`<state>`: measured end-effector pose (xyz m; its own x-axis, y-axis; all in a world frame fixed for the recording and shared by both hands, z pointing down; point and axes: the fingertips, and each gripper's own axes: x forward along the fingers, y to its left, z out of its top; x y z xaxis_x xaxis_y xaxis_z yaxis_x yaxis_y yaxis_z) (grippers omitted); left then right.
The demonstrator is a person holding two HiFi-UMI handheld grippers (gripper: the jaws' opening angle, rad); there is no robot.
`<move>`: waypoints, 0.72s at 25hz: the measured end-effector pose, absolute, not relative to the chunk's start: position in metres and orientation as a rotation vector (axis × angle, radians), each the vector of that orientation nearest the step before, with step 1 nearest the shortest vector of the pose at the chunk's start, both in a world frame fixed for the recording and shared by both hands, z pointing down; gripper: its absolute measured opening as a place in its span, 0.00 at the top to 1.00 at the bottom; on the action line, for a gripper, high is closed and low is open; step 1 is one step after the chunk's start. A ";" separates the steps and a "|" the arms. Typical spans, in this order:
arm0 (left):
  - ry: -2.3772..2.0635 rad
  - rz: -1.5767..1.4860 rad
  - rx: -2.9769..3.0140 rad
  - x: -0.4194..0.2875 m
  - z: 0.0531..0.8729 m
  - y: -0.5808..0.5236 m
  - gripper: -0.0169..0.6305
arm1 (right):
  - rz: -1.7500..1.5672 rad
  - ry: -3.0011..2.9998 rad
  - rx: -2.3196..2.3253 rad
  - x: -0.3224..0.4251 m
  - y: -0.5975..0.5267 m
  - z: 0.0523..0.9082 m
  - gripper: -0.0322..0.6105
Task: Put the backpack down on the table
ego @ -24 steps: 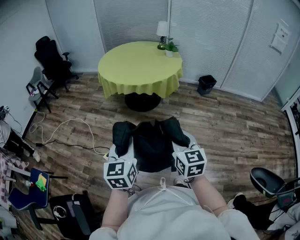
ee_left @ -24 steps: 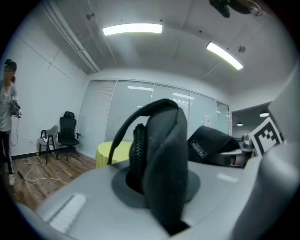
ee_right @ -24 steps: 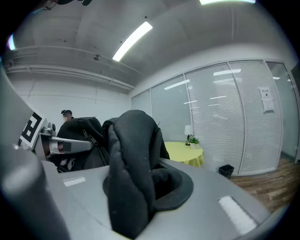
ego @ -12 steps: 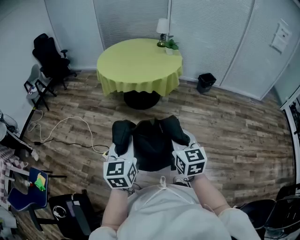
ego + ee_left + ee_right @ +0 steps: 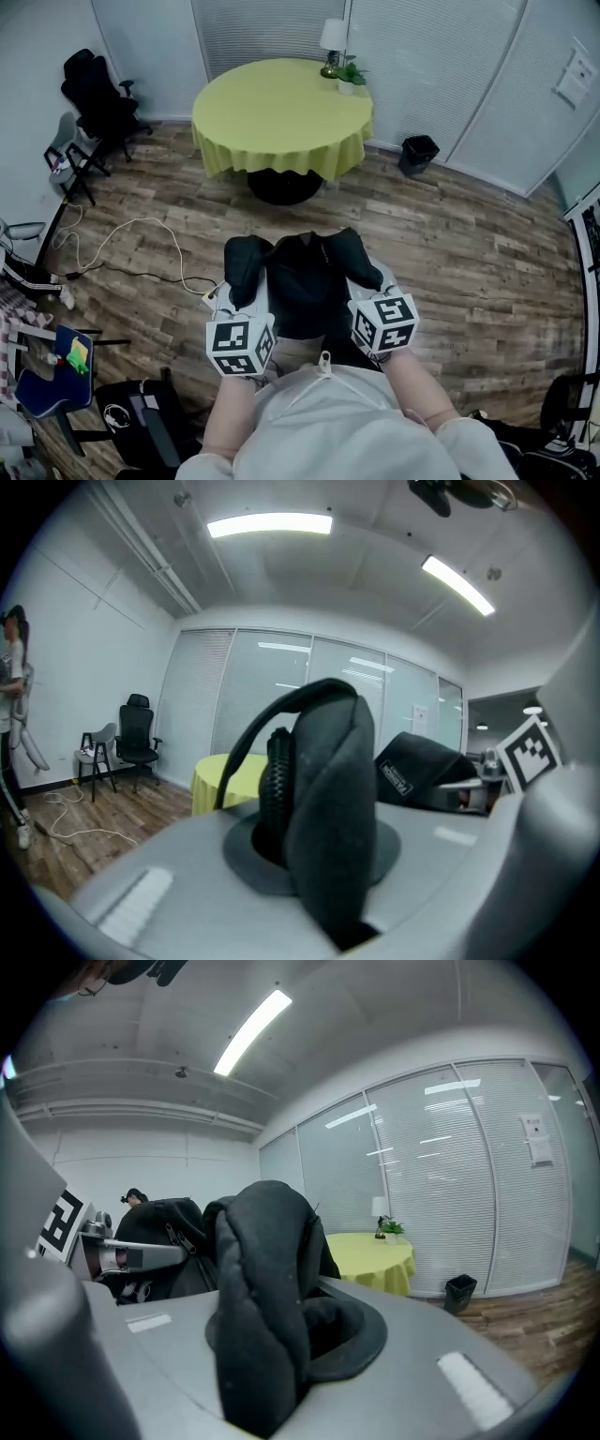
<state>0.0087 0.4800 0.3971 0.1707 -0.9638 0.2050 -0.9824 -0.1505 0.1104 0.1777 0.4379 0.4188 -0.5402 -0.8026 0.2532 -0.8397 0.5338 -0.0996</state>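
The black backpack point(image 5: 302, 286) hangs above the wooden floor point(image 5: 469, 253), on the near side of the round table point(image 5: 281, 112) and well apart from it. The left gripper point(image 5: 328, 878) is clenched on one padded shoulder strap point(image 5: 328, 761), and the right gripper point(image 5: 262, 1363) is clamped on the other strap point(image 5: 267, 1241). At the table's far edge stand a lamp point(image 5: 332, 42) and a small potted plant point(image 5: 351, 77). Right of the table sits a black waste bin point(image 5: 417, 153); its contents cannot be made out.

Bare floor point(image 5: 450, 253) ahead — table point(image 5: 272, 112) top open — lamp point(image 5: 333, 37), plant point(image 5: 351, 75) at far edge.
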 end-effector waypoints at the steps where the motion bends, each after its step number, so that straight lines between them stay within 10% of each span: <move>1: -1.888 0.128 2.223 0.009 0.400 0.474 0.94 | 0.321 -2.593 1.398 0.178 0.431 0.422 0.90; 18: -1.988 0.164 2.117 0.014 0.404 0.240 0.94 | 0.354 -2.675 1.214 0.174 0.182 0.427 0.90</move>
<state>0.0136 0.2403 0.4043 0.0719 -0.9684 0.2387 -0.9944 -0.0511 0.0923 0.1742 0.1817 0.4275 -0.6493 -0.7141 0.2617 -0.7576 0.6377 -0.1396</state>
